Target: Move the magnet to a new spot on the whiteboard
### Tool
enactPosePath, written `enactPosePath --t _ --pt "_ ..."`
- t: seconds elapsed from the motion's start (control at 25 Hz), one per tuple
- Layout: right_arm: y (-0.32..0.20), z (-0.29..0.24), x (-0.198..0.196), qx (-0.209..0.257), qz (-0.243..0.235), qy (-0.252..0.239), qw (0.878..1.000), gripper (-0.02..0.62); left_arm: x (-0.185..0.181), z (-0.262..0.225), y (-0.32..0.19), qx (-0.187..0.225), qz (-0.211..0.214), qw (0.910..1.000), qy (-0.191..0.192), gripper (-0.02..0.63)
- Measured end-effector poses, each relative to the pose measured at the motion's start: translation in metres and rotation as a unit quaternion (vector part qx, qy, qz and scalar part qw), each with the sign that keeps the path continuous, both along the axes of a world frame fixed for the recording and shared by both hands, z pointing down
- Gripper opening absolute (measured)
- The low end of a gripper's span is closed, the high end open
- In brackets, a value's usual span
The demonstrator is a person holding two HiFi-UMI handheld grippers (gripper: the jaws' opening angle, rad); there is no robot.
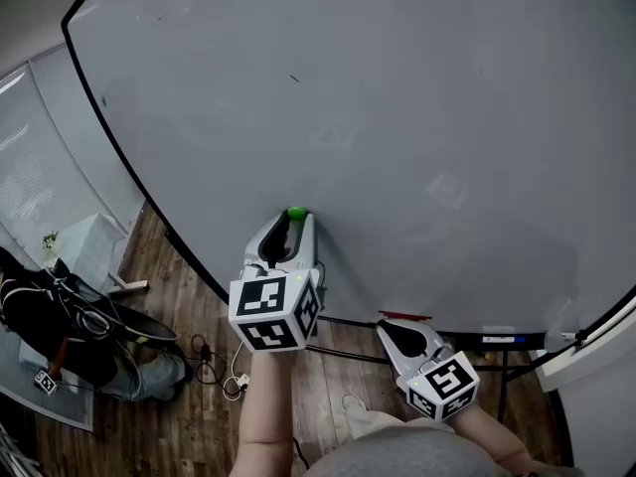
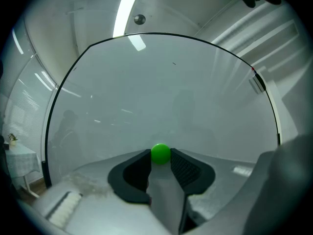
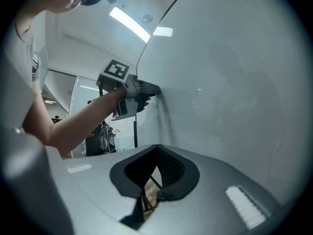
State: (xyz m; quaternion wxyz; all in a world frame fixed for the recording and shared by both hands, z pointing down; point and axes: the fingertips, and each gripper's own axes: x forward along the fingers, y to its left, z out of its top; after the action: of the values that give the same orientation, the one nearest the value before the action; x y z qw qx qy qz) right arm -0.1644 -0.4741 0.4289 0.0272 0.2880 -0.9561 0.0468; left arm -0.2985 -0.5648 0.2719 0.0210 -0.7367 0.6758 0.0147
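Observation:
A small green round magnet [image 1: 296, 213] sits at the tip of my left gripper [image 1: 295, 218], right against the big grey-white whiteboard [image 1: 397, 117]. In the left gripper view the magnet [image 2: 160, 153] is pinched between the two black pads of my left gripper [image 2: 160, 155], with the whiteboard [image 2: 161, 92] filling the view behind it. My right gripper [image 1: 390, 324] hangs lower and to the right, near the board's bottom edge, with nothing in it. Its jaws [image 3: 157, 147] meet at the tips. The right gripper view also shows the left gripper [image 3: 146, 89] touching the board [image 3: 234, 82].
A red marker [image 1: 404, 316] and a blue item [image 1: 502, 339] lie along the board's lower rail. On the wooden floor at left are dark bags [image 1: 70, 316], a white table [image 1: 94, 241] and cables [image 1: 214, 366]. The board's black frame [image 1: 149, 202] runs diagonally down the left.

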Motion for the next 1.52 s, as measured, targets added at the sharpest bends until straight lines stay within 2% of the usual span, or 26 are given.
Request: enactPosePath --t 0.16,0.32,0.52,0.92,1.2,1.32,1.52 --pt "0.002 0.0 -0.003 -0.001 -0.005 -0.001 1.0 0.002 -0.001 0.0 0.001 0.0 0.004 1.0 0.002 0.135" --pt "0.003 -0.001 0.001 -0.001 -0.005 -0.003 1.0 0.002 0.0 0.0 0.002 0.005 -0.011 0.9999 -0.011 0.135" --pt "0.008 -0.002 0.01 0.001 0.003 -0.005 1.0 0.002 -0.001 0.002 0.006 0.005 -0.028 0.9996 -0.002 0.138" --pt "0.039 0.001 0.031 -0.012 0.014 0.004 1.0 0.002 0.008 0.025 0.059 0.002 -0.044 0.9987 0.024 0.138" --pt "0.063 0.007 0.049 -0.024 0.037 0.01 0.999 0.002 0.02 0.057 0.104 -0.02 -0.038 0.9984 0.038 0.041" --pt "0.072 0.008 0.056 -0.028 0.048 0.01 0.998 0.002 0.025 0.075 0.12 -0.033 -0.033 0.9974 0.055 0.006" --pt "0.09 0.004 0.074 -0.025 0.056 0.012 0.998 0.002 0.043 0.097 0.145 -0.048 -0.023 0.9965 0.065 0.005"
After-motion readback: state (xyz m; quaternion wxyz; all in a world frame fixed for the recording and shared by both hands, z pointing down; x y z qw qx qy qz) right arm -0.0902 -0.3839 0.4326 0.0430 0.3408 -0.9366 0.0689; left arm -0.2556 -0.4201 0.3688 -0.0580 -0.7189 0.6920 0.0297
